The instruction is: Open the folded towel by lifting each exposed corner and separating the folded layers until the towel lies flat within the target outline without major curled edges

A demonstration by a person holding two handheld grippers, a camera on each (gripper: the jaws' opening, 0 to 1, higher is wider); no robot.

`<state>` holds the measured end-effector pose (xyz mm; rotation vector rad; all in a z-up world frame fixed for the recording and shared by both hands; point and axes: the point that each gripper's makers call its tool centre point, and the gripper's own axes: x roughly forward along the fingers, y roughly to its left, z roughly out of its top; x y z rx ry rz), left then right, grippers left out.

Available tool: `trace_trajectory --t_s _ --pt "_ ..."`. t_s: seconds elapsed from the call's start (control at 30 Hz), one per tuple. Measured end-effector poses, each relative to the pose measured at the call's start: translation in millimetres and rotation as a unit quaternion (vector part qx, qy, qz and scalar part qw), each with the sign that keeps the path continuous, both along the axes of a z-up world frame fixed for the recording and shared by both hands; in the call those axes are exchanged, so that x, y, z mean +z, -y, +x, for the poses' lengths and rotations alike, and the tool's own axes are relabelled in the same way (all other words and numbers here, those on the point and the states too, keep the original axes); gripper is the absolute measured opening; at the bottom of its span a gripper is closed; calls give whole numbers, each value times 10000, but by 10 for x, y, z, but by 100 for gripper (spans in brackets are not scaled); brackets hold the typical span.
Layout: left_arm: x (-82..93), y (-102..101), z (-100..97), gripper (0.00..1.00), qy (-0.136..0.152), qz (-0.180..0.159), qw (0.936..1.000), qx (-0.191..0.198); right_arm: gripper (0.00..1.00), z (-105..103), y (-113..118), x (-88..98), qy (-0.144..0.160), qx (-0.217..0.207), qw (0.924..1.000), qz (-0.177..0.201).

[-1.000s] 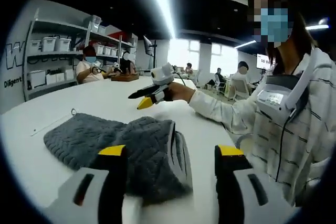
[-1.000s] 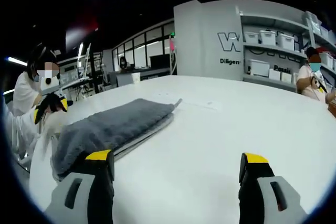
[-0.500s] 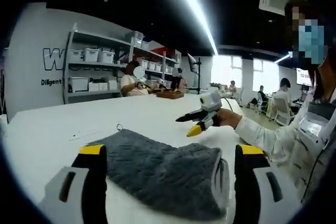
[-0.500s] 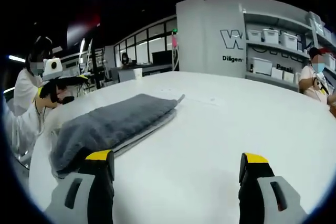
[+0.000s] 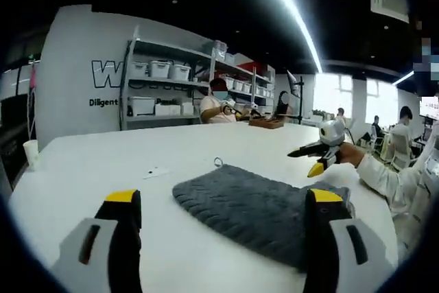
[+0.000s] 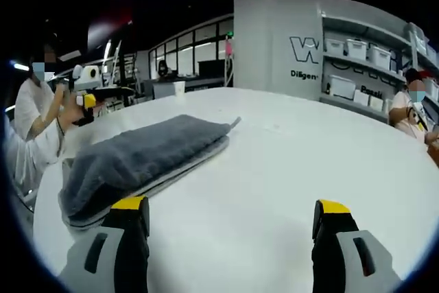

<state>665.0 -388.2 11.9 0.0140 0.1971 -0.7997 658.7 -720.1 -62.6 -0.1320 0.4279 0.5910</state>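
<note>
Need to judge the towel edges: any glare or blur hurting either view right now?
Left gripper view: ceiling light strip streaks bright, towel sharp. Right gripper view: towel clear, white table evenly lit, strong fisheye bending at the edges.

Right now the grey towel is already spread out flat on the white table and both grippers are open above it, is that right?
Not quite: the grey towel is folded in layers, as the right gripper view shows. It does lie on the white table, and both grippers are open.

Grey ribbed towel [image 5: 257, 207] on a white table [image 6: 288, 169].
</note>
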Motion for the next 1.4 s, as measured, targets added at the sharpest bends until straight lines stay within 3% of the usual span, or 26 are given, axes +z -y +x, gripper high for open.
trace_trajectory --t_s 0.13,0.3,0.43,0.5,0.57,0.7,0.93,1.17,1.23,1.3,1.4 --pt "-100 -118 118 96 36 221 9996 178 100 15 31 -46 -56 -38 9999 -93" --pt "-295 -167 105 87 -264 191 9994 72 100 12 19 -80 -123 -16 9999 -56" --pt "-444 -207 18 94 -544 239 9982 51 100 -5 8 -131 -198 -4 9997 -129" --pt "-533 -240 -4 94 -597 548 9967 68 99 -18 -20 -169 -246 16 9996 -144" --pt "-512 -234 13 94 -535 540 9969 194 99 -32 -19 -213 -335 37 9993 -171" --pt "-427 -172 -60 96 -551 296 9980 76 99 -83 -40 -245 -388 79 9989 -232" --pt "-443 -125 -122 99 -704 204 9973 -22 99 -133 -62 -143 -313 116 9994 -111" --pt "-425 -71 -166 99 -765 85 9969 -171 96 -328 -117 -117 -369 295 9987 -214" --pt "-416 -66 -177 99 -756 60 9970 -179 94 -362 -83 -121 -389 217 9988 -183" --pt "-409 -56 -189 99 -759 45 9969 -196 89 -416 20 -96 -302 7 9987 -411" --pt "-391 -37 -195 99 -752 9 9969 -252 90 -524 60 -32 -255 -52 9983 -528"
